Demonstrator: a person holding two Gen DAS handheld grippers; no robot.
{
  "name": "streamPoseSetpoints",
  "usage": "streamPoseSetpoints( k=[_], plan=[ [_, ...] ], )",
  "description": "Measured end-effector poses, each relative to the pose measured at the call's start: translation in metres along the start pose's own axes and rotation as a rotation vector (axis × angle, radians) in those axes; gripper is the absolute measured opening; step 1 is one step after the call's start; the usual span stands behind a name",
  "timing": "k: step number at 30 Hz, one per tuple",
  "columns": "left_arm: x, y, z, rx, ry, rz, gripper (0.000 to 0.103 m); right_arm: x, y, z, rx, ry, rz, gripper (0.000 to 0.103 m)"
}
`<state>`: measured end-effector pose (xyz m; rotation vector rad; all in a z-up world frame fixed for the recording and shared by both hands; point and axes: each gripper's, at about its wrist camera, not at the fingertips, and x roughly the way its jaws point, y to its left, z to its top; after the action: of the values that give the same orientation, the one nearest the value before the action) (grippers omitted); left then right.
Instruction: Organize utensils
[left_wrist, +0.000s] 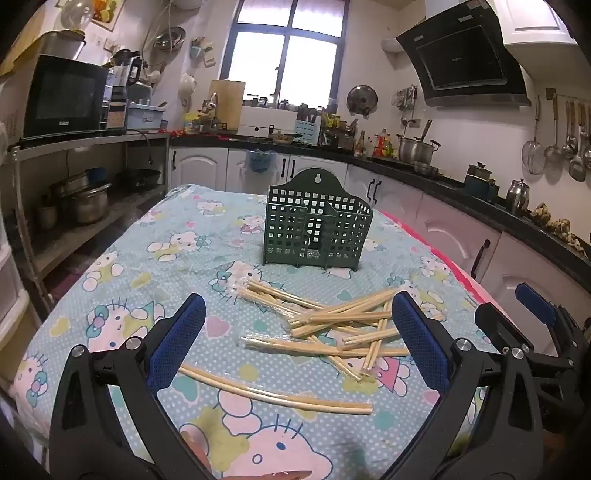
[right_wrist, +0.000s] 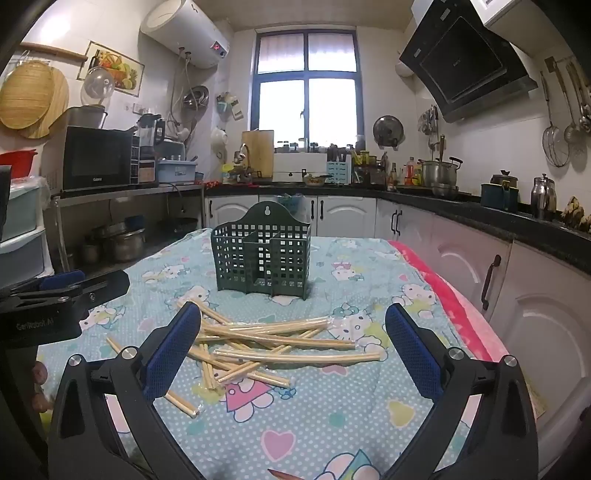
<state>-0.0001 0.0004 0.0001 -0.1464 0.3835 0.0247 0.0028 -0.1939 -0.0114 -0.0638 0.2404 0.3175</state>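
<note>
A dark green slotted utensil holder (left_wrist: 317, 225) stands upright on the table; it also shows in the right wrist view (right_wrist: 261, 254). Several wrapped pairs of wooden chopsticks (left_wrist: 332, 321) lie in a loose pile in front of it, also visible in the right wrist view (right_wrist: 273, 343). One wrapped pair (left_wrist: 273, 391) lies apart, nearer me. My left gripper (left_wrist: 299, 332) is open and empty, above the table before the pile. My right gripper (right_wrist: 291, 339) is open and empty, just short of the pile. The left gripper shows at the left edge of the right wrist view (right_wrist: 70, 288).
The table is covered by a light blue cartoon-print cloth (right_wrist: 332, 413) with a pink edge (right_wrist: 454, 314) at right. Kitchen cabinets (right_wrist: 535, 314) and a counter with pots run along the right and back. A shelf with a microwave (left_wrist: 66, 96) stands at left.
</note>
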Motion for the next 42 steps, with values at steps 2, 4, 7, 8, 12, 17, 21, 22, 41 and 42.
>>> streamPoseSetpoints(
  k=[2,4,7,8,12,17,21,22,41,42],
  plan=[
    [0.000,0.000,0.000,0.001,0.005,0.001,0.093,0.000,0.000,0.000,0.004,-0.002,0.002,0.097],
    [0.001,0.000,0.000,0.003,0.005,0.004,0.093,0.000,0.000,0.000,0.005,-0.002,0.001,0.097],
    [0.002,-0.001,0.000,0.005,0.004,0.009,0.093,0.000,-0.001,0.001,0.007,-0.001,0.004,0.097],
    [0.002,-0.001,0.001,0.005,0.004,0.009,0.093,0.000,-0.001,0.001,0.007,0.000,0.003,0.097],
    [0.001,-0.001,0.000,0.002,0.001,-0.001,0.093,-0.001,-0.001,0.002,0.007,-0.002,0.005,0.097],
    [0.000,0.000,0.000,0.002,-0.003,0.000,0.093,0.000,-0.002,0.001,0.009,-0.002,0.002,0.097],
    [0.000,-0.001,0.000,0.003,-0.005,0.001,0.093,0.000,-0.001,0.001,0.009,-0.002,0.003,0.097],
    [0.000,-0.001,0.000,0.003,-0.006,0.001,0.093,0.000,-0.001,0.001,0.009,-0.003,0.003,0.097],
    [-0.004,0.001,0.007,0.001,-0.017,0.000,0.093,-0.006,-0.004,0.007,0.005,-0.010,0.007,0.097],
    [-0.004,0.001,0.008,0.001,-0.016,0.000,0.093,-0.006,-0.003,0.007,0.005,-0.010,0.007,0.097]
  ],
)
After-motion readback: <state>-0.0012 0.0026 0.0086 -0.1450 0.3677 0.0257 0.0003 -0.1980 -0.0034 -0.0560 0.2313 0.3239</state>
